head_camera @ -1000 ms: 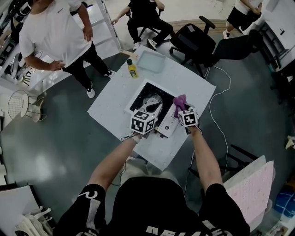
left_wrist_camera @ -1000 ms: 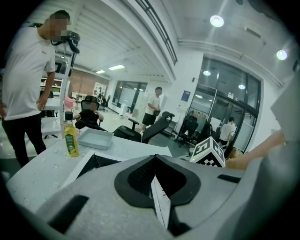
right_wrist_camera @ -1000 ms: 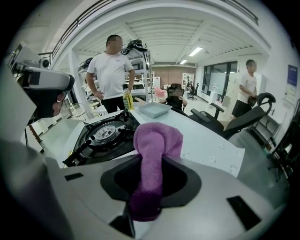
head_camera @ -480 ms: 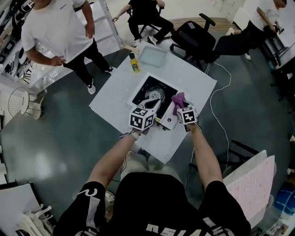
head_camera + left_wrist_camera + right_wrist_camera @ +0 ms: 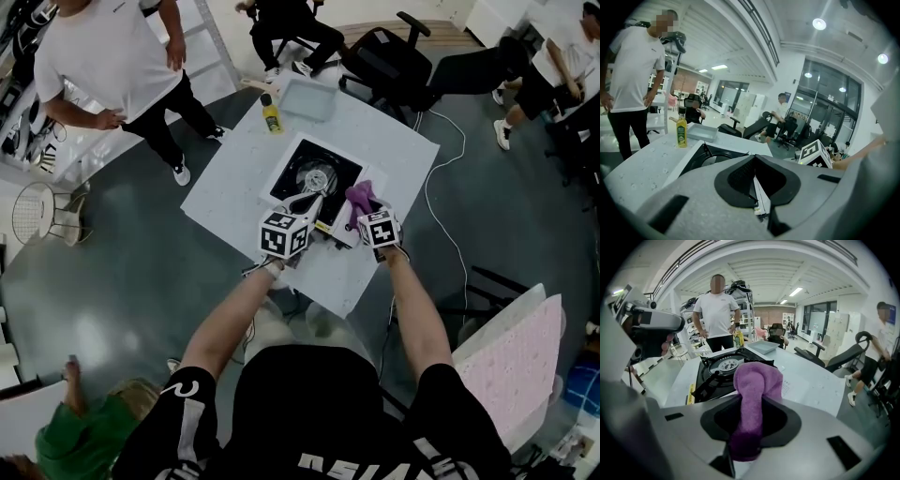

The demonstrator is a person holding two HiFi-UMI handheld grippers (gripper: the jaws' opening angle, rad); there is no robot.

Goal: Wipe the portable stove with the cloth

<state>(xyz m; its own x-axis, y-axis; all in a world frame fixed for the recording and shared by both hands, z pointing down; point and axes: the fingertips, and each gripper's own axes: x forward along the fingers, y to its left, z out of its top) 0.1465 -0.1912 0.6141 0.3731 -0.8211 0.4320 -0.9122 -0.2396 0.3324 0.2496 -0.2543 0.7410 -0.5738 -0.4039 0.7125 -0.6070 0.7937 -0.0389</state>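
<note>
The portable stove (image 5: 316, 178) is black with a silver burner and a white body, and sits on the white table (image 5: 234, 192). It also shows in the right gripper view as the stove (image 5: 721, 367). My right gripper (image 5: 367, 208) is shut on a purple cloth (image 5: 754, 394), which sticks up out of the jaws by the stove's right front corner, the cloth (image 5: 360, 198). My left gripper (image 5: 309, 202) points at the stove's near edge. A thin white strip of that edge (image 5: 760, 199) shows in the narrow gap between its jaws; a grip is not clear.
A yellow bottle (image 5: 270, 114) and a grey tray (image 5: 307, 97) stand at the table's far end. One person in white (image 5: 103, 66) stands at the left, others sit on chairs (image 5: 384, 66) beyond. A person in green (image 5: 75, 441) crouches at the lower left. A cable (image 5: 441, 187) runs right.
Both grippers have drawn back a little from the burner toward me, the cloth still in the right one. A person in green has come into view at the lower left.
</note>
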